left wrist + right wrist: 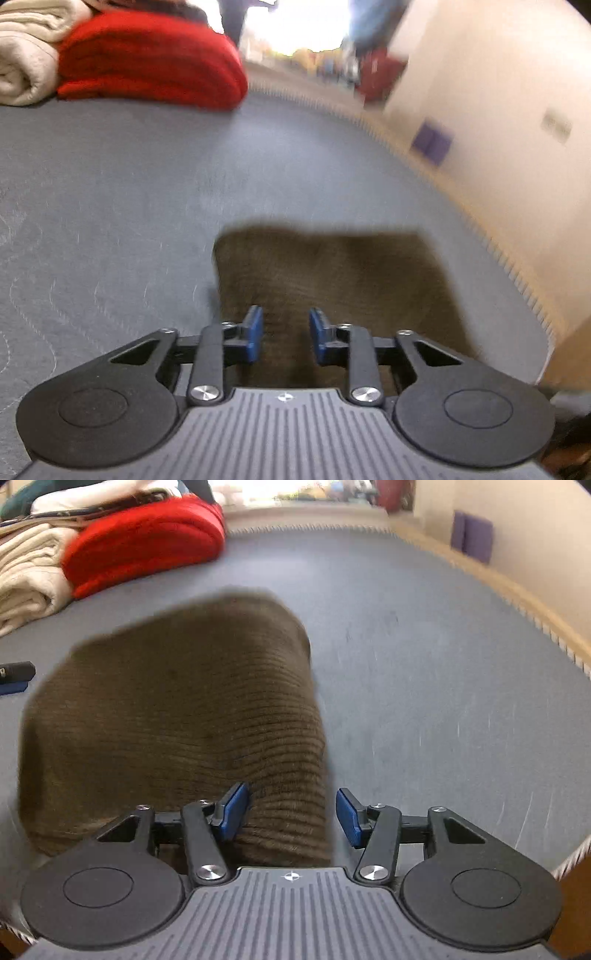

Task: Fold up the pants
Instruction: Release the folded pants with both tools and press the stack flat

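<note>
Brown corduroy pants [177,716] lie folded into a compact block on a grey quilted surface [424,657]. They also show in the left wrist view [332,280]. My left gripper [285,338] is open and empty, just above the near edge of the pants. My right gripper [291,814] is open and empty; its jaws straddle the pants' near right corner without closing on it. The left gripper's tip [14,677] shows at the far left of the right wrist view.
A folded red blanket [151,59] and cream blankets [26,48] are stacked at the back left. The grey surface ends in a fringed edge [517,273] on the right, with a cream wall [498,110] beyond.
</note>
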`<control>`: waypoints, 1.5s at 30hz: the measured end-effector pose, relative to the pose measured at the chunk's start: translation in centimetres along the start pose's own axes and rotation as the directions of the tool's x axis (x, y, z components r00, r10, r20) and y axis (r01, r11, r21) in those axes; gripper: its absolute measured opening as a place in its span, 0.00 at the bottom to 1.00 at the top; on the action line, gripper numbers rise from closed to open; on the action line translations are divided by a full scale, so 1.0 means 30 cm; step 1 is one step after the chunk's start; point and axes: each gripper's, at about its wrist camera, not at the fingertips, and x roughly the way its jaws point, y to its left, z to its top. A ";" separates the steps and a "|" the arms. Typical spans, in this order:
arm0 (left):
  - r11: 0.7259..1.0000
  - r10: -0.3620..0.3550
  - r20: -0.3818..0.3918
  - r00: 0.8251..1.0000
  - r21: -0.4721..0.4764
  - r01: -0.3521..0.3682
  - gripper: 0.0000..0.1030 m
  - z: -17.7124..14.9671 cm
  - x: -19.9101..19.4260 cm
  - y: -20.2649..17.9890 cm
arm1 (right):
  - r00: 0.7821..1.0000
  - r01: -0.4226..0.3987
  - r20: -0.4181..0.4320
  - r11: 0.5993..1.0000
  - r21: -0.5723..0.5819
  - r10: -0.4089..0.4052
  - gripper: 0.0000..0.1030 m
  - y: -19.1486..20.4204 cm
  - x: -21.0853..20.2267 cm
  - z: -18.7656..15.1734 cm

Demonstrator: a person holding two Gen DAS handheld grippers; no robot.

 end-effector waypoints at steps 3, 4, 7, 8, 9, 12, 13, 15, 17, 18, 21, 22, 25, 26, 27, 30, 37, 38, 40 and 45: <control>0.994 0.104 -0.063 0.993 0.022 -0.102 0.25 -0.022 0.093 0.006 | 0.998 -0.062 0.002 0.990 0.129 0.062 0.52 -0.060 0.007 -0.016; 0.994 0.110 -0.069 0.991 0.007 -0.110 0.25 -0.019 0.106 0.013 | 0.997 -0.077 0.007 0.988 0.131 0.077 0.52 -0.072 0.007 -0.024; 0.991 0.125 -0.081 0.989 -0.039 -0.129 0.26 -0.016 0.160 0.041 | 0.997 -0.066 0.036 0.998 0.016 0.066 0.53 -0.051 -0.002 -0.041; 0.990 0.126 -0.089 0.988 -0.046 -0.131 0.32 -0.008 0.174 0.051 | 0.997 -0.061 0.042 0.998 -0.020 0.062 0.53 -0.044 -0.005 -0.038; 0.989 0.135 -0.098 0.986 -0.050 -0.140 0.40 -0.008 0.187 0.056 | 0.997 -0.059 0.045 0.997 -0.041 0.061 0.53 -0.034 -0.015 -0.034; 0.980 0.179 -0.120 0.977 -0.063 -0.187 0.59 0.018 0.211 0.073 | 0.996 -0.078 0.038 0.997 -0.024 0.078 0.55 -0.055 -0.031 -0.016; 0.976 0.198 -0.116 0.973 -0.069 -0.206 0.60 0.024 0.192 0.084 | 0.996 -0.084 0.040 0.996 -0.005 0.085 0.55 -0.063 -0.038 -0.002; 0.971 0.230 -0.070 0.971 -0.054 -0.234 0.60 0.046 0.156 0.074 | 0.994 -0.071 0.084 0.997 0.023 0.069 0.55 -0.070 -0.081 0.033; 0.967 0.255 0.012 0.967 -0.009 -0.255 0.59 0.067 0.120 0.035 | 0.984 -0.089 0.160 0.994 0.059 0.078 0.55 -0.076 -0.121 0.108; 0.968 0.250 0.051 0.967 0.015 -0.251 0.59 0.074 0.103 0.015 | 0.979 -0.105 0.186 0.991 0.078 0.089 0.55 -0.077 -0.124 0.143; 0.977 0.187 0.138 0.973 0.080 -0.200 0.59 0.083 0.061 -0.046 | 0.969 -0.132 0.216 0.990 0.058 0.117 0.55 -0.043 -0.057 0.296; 0.979 0.163 0.154 0.975 0.098 -0.179 0.59 0.079 0.050 -0.063 | 0.969 -0.127 0.217 0.991 0.039 0.116 0.55 -0.025 -0.014 0.344; 0.981 0.099 0.161 0.982 0.150 -0.123 0.59 0.060 0.041 -0.108 | 0.976 -0.104 0.193 0.994 0.033 0.096 0.55 0.004 0.134 0.460; 0.979 0.082 0.153 0.985 0.172 -0.109 0.59 0.050 0.048 -0.121 | 0.981 -0.095 0.171 0.995 0.040 0.087 0.55 0.009 0.193 0.491; 0.976 0.070 0.142 0.987 0.193 -0.097 0.59 0.043 0.061 -0.132 | 0.986 -0.086 0.144 0.995 0.050 0.078 0.55 0.012 0.245 0.515; 0.968 0.038 0.105 0.994 0.245 -0.063 0.59 0.022 0.097 -0.157 | 0.998 -0.022 0.061 0.999 0.042 0.019 0.56 0.030 0.384 0.532; 0.921 0.086 0.017 0.996 0.379 -0.086 0.57 -0.076 0.234 -0.157 | 0.998 0.062 0.013 0.997 0.041 -0.062 0.56 0.047 0.543 0.493; 0.924 0.079 0.022 0.997 0.374 -0.081 0.58 -0.079 0.233 -0.147 | 0.997 0.080 0.017 0.996 0.024 -0.081 0.57 0.057 0.554 0.486; 0.920 0.070 0.039 0.997 0.384 -0.080 0.62 -0.096 0.220 -0.139 | 0.996 0.089 0.020 0.996 0.029 -0.090 0.60 0.059 0.562 0.479; 0.949 0.089 0.028 0.996 0.302 -0.093 0.81 -0.091 0.203 -0.100 | 0.998 0.062 0.021 0.990 0.123 -0.065 0.66 0.018 0.458 0.507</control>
